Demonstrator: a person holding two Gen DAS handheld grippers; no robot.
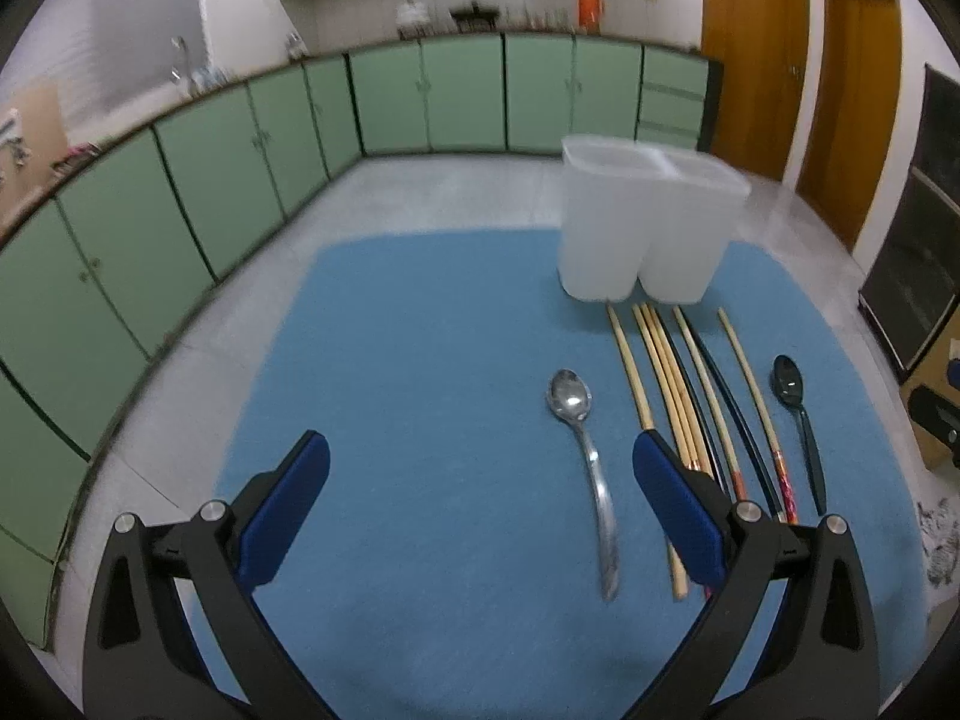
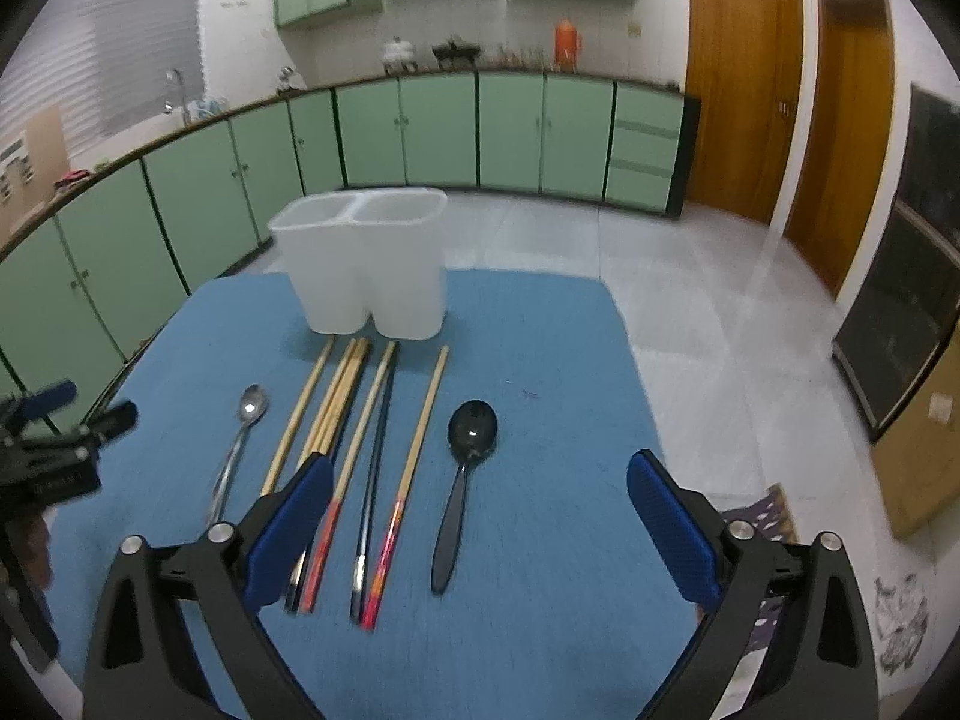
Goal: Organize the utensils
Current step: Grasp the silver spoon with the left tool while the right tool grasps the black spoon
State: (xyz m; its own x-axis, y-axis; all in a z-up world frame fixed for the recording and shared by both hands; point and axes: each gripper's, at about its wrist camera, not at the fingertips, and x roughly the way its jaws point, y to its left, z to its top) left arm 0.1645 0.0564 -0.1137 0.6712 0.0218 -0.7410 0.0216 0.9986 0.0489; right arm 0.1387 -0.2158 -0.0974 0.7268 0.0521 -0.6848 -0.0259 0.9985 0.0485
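Chopsticks [image 2: 354,438] between metal spoon [image 2: 237,444] and black spoon [image 2: 465,468] on mat [image 2: 540,360], before bin [image 2: 366,264]. Left gripper [image 1: 480,480] and right gripper [image 2: 480,492] spread, empty; chopstick ends hidden behind fingers.

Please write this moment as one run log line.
left tool: open, empty | right tool: open, empty | utensils on mat | holder empty

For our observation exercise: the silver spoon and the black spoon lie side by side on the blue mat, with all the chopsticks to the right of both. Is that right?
Not quite. The chopsticks lie between the two spoons: the silver spoon is to their left and the black spoon to their right. All do lie on the blue mat, as the right wrist view shows.
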